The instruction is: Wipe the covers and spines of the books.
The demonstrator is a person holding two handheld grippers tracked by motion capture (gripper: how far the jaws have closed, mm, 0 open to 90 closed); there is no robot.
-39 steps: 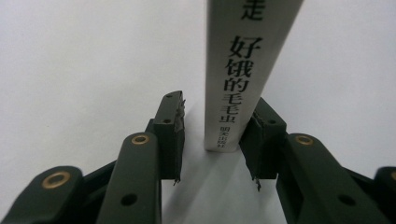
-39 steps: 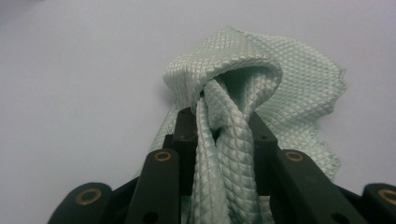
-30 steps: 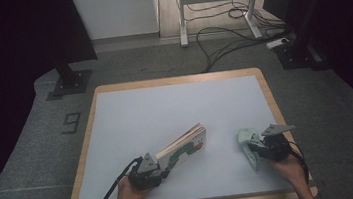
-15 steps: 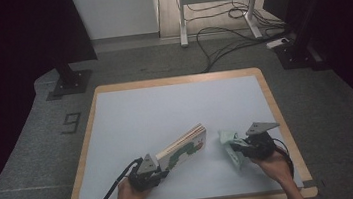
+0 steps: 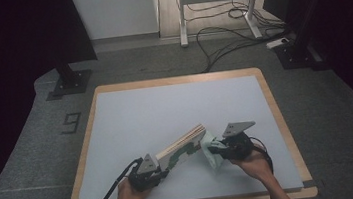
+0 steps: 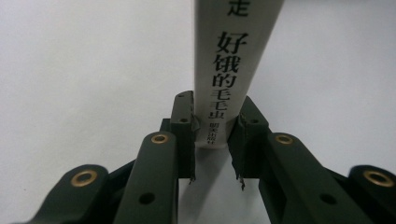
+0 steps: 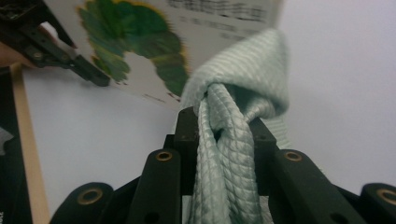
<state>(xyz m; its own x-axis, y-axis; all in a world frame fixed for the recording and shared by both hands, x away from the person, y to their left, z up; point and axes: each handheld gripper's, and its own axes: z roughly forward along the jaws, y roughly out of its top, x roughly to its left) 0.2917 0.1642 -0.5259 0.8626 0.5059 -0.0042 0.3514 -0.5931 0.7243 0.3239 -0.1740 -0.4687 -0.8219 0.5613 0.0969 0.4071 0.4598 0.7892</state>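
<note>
1. The book (image 5: 182, 148) lies near the front edge of the table (image 5: 165, 106), left of the middle, and its long axis runs from near-left to far-right.
2. The left claw (image 5: 158, 168) is clamped on the near-left end of the book; in the left gripper view its jaws have just been closing and now press on both sides of the white spine (image 6: 229, 70).
3. The right claw (image 5: 214, 149) is clamped on a bunched pale green cloth (image 5: 212, 152); in the right gripper view the cloth (image 7: 229, 154) fills the gap between the jaws.
4. The cloth is just beside the far-right end of the book, maybe touching the cover, but I cannot tell this for sure.
5. From the right claw, the book lies to the left, and its cover with the green picture (image 7: 135, 46) faces the cloth.
6. The right hand (image 5: 255, 163) is the nearer one to the free end, so I judge the wipe will go along the long axis, toward the left claw.
</note>
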